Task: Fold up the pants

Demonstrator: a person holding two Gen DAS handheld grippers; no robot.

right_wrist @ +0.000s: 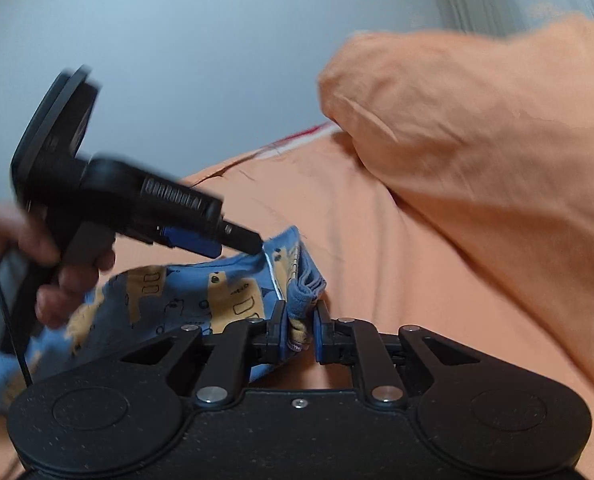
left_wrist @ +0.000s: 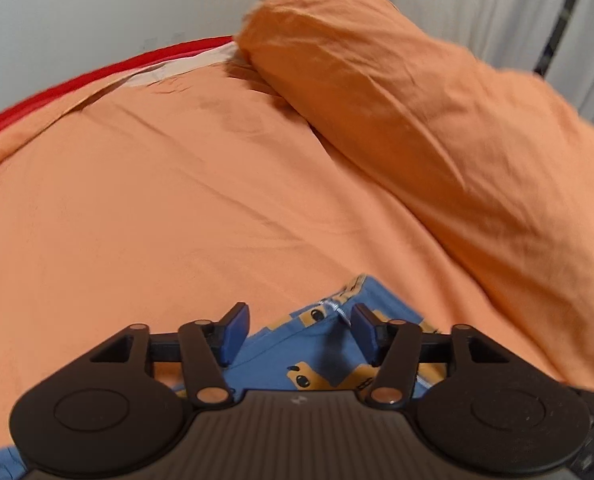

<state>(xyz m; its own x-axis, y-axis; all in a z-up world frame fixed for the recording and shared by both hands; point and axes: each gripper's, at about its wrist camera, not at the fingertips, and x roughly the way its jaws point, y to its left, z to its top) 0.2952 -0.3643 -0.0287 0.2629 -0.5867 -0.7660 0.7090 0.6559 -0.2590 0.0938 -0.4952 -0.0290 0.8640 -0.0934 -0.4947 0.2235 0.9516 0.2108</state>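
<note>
Left claw (left_wrist: 299,330): jaws spread, gripping nothing; pants (left_wrist: 317,354) lie beneath and between its fingers.
Right claw (right_wrist: 300,330): clenched on the pants' bunched edge.
Pants: on the orange bed (left_wrist: 157,200).

Bed (left_wrist: 137,208) was covered in orange sheet; orange pillow (left_wrist: 437,120) lay at far right, blue patterned pants (right_wrist: 185,292) lay near edge.

A bedroom in a home is shown: a bed (left_wrist: 177,200) is covered by an orange sheet, a matching pillow (left_wrist: 417,100) is laid at its head, and a curtain (left_wrist: 477,8) is hung behind.
</note>
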